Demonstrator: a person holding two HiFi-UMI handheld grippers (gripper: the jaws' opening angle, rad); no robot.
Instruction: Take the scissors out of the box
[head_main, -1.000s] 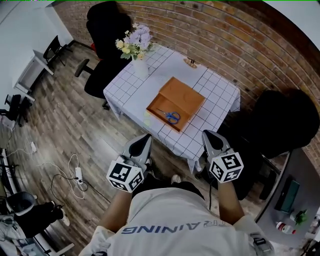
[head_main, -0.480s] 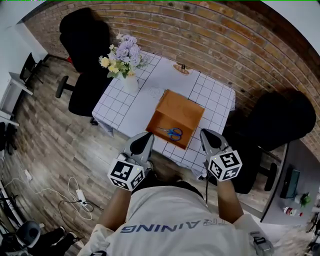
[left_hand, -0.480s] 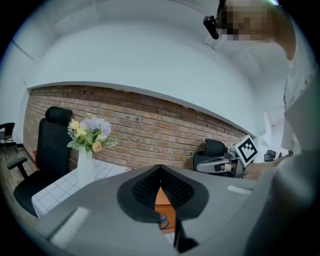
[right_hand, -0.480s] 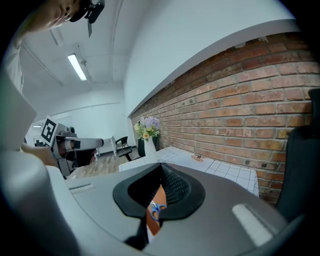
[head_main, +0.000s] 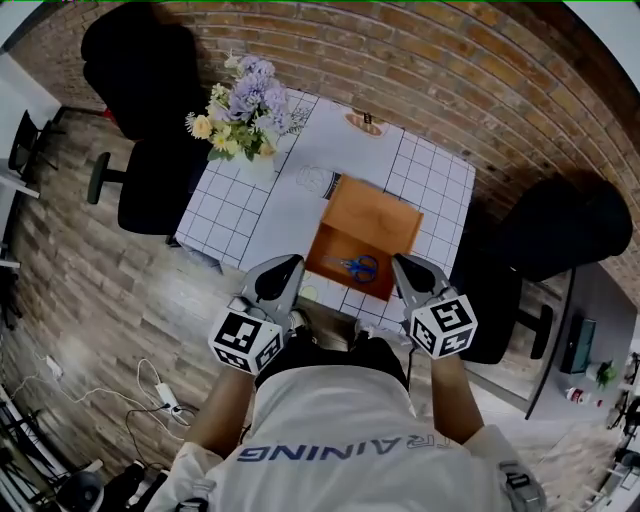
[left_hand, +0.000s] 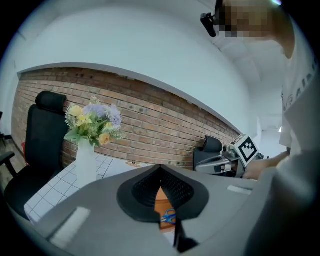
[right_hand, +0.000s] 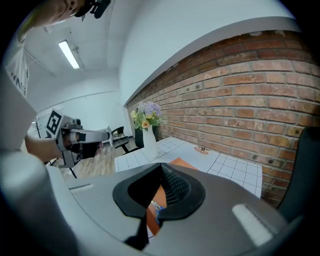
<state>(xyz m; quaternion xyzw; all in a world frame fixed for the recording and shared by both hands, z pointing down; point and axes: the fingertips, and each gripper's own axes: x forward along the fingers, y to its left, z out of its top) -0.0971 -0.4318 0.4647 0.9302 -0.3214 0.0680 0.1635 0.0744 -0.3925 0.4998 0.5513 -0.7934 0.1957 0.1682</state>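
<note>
An open brown box sits on the white checked tablecloth near the table's front edge. Blue-handled scissors lie inside it at the near end. My left gripper hovers at the front edge just left of the box, shut and holding nothing. My right gripper is level with it just right of the box, also shut and holding nothing. In the left gripper view the scissors peek through below the closed left gripper. The right gripper view shows the box beyond the right gripper.
A white vase of flowers stands at the table's back left. A small dish lies at the far edge by the brick wall. Black chairs flank the table. Cables trail on the wooden floor.
The person has stepped toward the table. Both grippers have moved forward and now flank the near end of the box. Their jaws stay shut.
</note>
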